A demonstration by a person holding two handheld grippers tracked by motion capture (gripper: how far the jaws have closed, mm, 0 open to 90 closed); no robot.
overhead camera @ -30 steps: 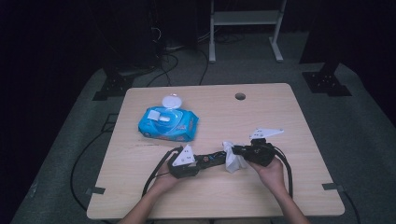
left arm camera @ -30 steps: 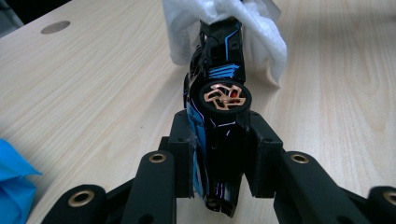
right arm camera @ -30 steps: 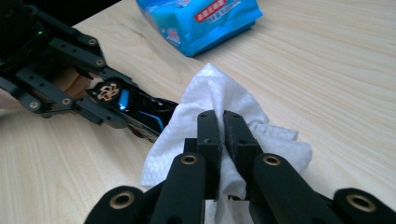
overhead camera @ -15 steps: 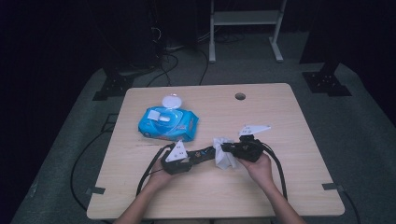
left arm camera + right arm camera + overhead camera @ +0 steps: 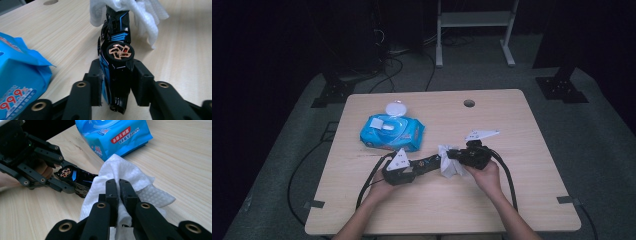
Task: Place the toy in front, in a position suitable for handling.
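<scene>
You pinch the toy car [image 5: 115,62] in your left gripper [image 5: 117,82], fingers easing slightly, over the surface [image 5: 512,150]; your right gripper [image 5: 119,192] clamps the wipe [image 5: 120,172] against its nose. Wiping is underway, most bodywork left.

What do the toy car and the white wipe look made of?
Toy car: glossy black hard plastic or painted metal, judging by its sharp reflections; I can't tell which. Wipe: soft nonwoven cloth, matte, with an embossed dot texture and limp folds.
</scene>
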